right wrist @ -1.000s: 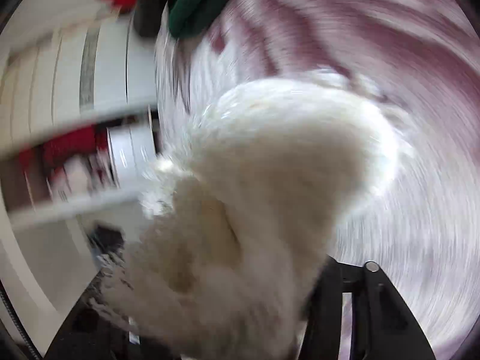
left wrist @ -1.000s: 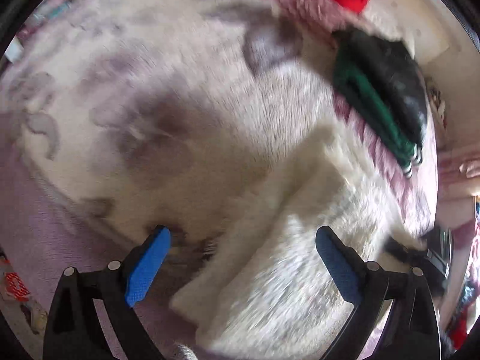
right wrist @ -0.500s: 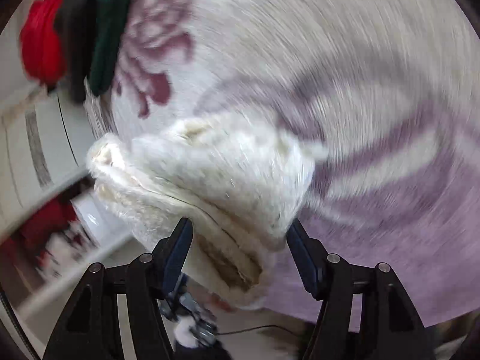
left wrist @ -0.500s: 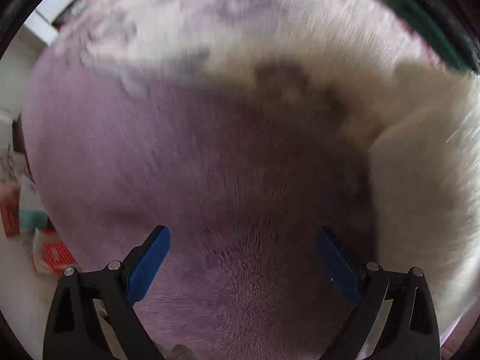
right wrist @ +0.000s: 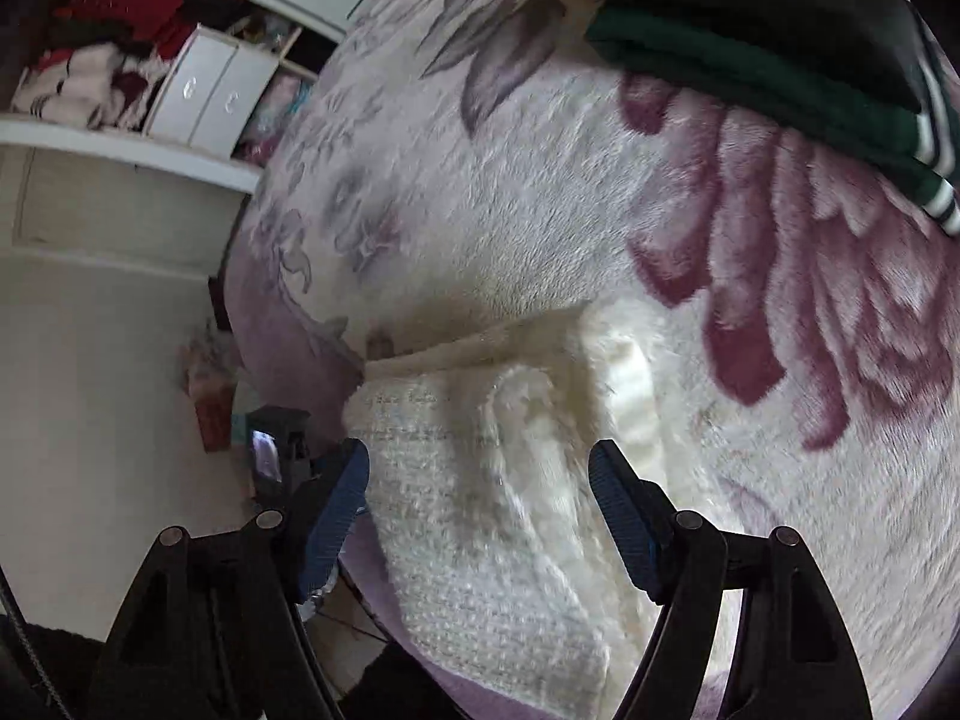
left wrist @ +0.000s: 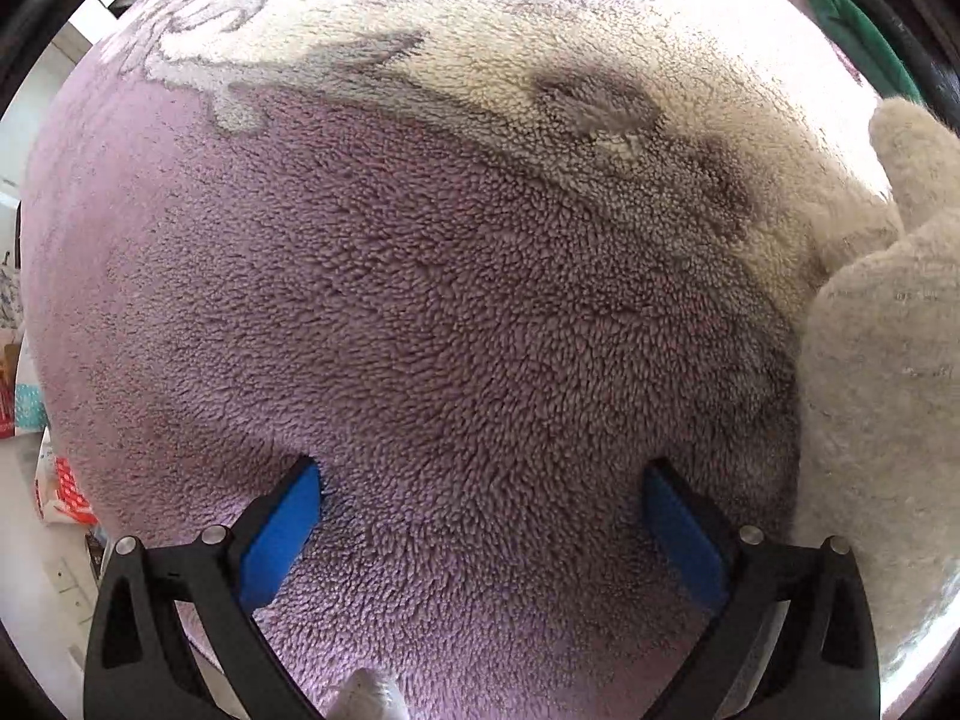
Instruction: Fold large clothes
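Note:
A cream fluffy knitted garment lies folded on the flowered plush blanket near its edge. My right gripper is open just above it, one blue pad on each side, not holding it. In the left wrist view the same garment shows at the right edge. My left gripper is open and empty, close over the purple part of the blanket, to the left of the garment.
A stack of folded dark green and black clothes lies on the blanket beyond the garment, and shows in the left wrist view. White shelves with red clothes and drawers stand at the left. The floor lies below the blanket's edge.
My right gripper let go of the cream garment, which now lies on the blanket, and opened. My left gripper moved left, off the garment, and down close to the purple blanket.

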The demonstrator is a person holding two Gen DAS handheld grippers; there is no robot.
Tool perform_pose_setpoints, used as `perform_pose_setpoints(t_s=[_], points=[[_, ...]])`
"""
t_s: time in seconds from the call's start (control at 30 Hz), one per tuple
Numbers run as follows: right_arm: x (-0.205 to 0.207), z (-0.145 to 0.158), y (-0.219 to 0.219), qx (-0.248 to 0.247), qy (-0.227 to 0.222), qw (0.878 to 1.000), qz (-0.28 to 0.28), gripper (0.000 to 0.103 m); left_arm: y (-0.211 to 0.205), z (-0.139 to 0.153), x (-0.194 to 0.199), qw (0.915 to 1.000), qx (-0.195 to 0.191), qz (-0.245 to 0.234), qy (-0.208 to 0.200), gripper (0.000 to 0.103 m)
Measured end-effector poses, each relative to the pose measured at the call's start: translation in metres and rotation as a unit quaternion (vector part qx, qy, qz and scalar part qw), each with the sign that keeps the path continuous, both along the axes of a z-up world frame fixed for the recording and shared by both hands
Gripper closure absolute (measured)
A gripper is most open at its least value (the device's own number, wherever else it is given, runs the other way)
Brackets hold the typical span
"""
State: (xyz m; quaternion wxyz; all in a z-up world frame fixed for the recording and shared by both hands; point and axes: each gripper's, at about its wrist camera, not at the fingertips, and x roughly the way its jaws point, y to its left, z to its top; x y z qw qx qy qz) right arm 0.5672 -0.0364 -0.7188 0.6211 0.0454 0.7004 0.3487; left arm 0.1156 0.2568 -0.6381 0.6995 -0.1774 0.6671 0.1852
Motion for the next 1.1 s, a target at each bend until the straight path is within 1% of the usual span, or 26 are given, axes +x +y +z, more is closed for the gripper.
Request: perform_pose_setpoints(t_s=[0.03,0.07,0.1,0.13,0.17,0.23,0.3,0.33,0.37,0.4,0.43,0.47,0.5,0.57,0.6,0.63,0.7,0.73,0.83,0.87,0.9,0.93,0.97,1.0,1.07,1.1], points=[[0.000,-0.016,0.015,-0.028,0.011,0.999,0.023,0.030,0.001,0.003,0.003,1.0000,-0.001,0.006,0.002,0.000],[-0.004,-0.024,0.024,-0.053,0.020,0.998,0.033,0.043,0.002,0.007,0.005,0.9999,-0.001,0.014,0.001,0.000],[-0.006,-0.035,0.030,-0.063,0.027,0.997,0.044,0.085,0.003,0.015,0.005,0.9997,0.000,0.025,-0.003,0.000],[-0.010,-0.039,0.034,-0.067,0.038,0.996,0.046,0.085,0.004,0.026,0.005,0.9992,-0.003,0.039,-0.013,0.000],[-0.010,-0.036,0.031,-0.063,0.040,0.997,0.028,0.086,0.003,0.038,0.005,0.9985,-0.010,0.047,-0.027,0.000],[-0.007,-0.012,0.019,-0.040,0.031,0.999,-0.018,0.088,-0.003,0.069,0.006,0.9958,-0.023,0.059,-0.066,0.000],[-0.003,0.014,0.000,-0.015,0.020,0.997,-0.071,0.088,-0.012,0.093,0.009,0.9929,-0.029,0.062,-0.097,0.000],[-0.002,0.023,-0.011,-0.016,0.004,0.995,-0.095,0.088,-0.018,0.104,0.013,0.9916,-0.031,0.061,-0.110,0.000],[0.000,0.025,-0.020,-0.030,-0.013,0.993,-0.111,0.088,-0.025,0.110,0.018,0.9907,-0.038,0.056,-0.118,0.000],[0.003,0.022,-0.026,-0.055,-0.023,0.991,-0.118,0.088,-0.031,0.113,0.024,0.9899,-0.047,0.048,-0.125,0.000],[0.006,0.012,-0.029,-0.090,-0.031,0.988,-0.122,0.088,-0.039,0.110,0.029,0.9902,-0.050,0.038,-0.125,0.000],[0.008,0.001,-0.030,-0.111,-0.033,0.986,-0.122,0.088,-0.046,0.106,0.035,0.9913,-0.049,0.030,-0.118,0.000],[0.010,-0.011,-0.028,-0.117,-0.026,0.986,-0.116,0.087,-0.050,0.103,0.040,0.9922,-0.049,0.021,-0.113,0.000],[0.013,-0.026,-0.026,-0.117,-0.004,0.987,-0.110,0.084,-0.058,0.092,0.048,0.9959,-0.014,0.006,-0.089,0.000],[0.012,-0.032,-0.027,-0.106,0.014,0.989,-0.100,0.079,-0.061,0.086,0.049,0.9967,-0.001,0.003,-0.081,0.000],[0.012,-0.034,-0.028,-0.096,0.027,0.990,-0.096,0.063,-0.060,0.080,0.051,0.9971,0.002,0.004,-0.076,0.000],[0.007,-0.040,-0.030,-0.084,0.050,0.992,-0.084,0.048,-0.049,0.068,0.041,0.9973,-0.016,0.019,-0.069,0.000],[0.002,-0.040,-0.034,-0.078,0.060,0.992,-0.077,0.046,-0.047,0.067,0.036,0.9972,-0.024,0.027,-0.066,0.000],[-0.022,-0.042,-0.048,-0.067,0.096,0.992,-0.055,0.042,-0.043,0.064,0.025,0.9972,-0.029,0.034,-0.060,0.000],[-0.033,-0.050,-0.051,-0.072,0.111,0.990,-0.045,0.042,-0.043,0.065,0.023,0.9971,-0.031,0.035,-0.061,0.000],[-0.045,-0.060,-0.053,-0.074,0.128,0.988,-0.035,0.042,-0.045,0.066,0.022,0.9971,-0.031,0.035,-0.061,0.000],[-0.058,-0.070,-0.053,-0.075,0.145,0.986,-0.030,0.061,-0.046,0.067,0.022,0.9972,-0.028,0.036,-0.060,0.000],[-0.069,-0.078,-0.055,-0.086,0.152,0.984,-0.031,0.084,-0.048,0.068,0.022,0.9974,-0.024,0.035,-0.058,0.000],[-0.078,-0.081,-0.059,-0.103,0.146,0.983,-0.038,0.093,-0.053,0.070,0.024,0.9977,-0.019,0.033,-0.057,0.000],[-0.079,-0.061,-0.065,-0.103,0.115,0.985,-0.074,0.093,-0.052,0.072,0.025,0.9977,-0.020,0.027,-0.059,0.000],[-0.076,-0.041,-0.068,-0.094,0.084,0.988,-0.088,0.093,-0.051,0.072,0.025,0.9975,-0.022,0.025,-0.062,0.000]])
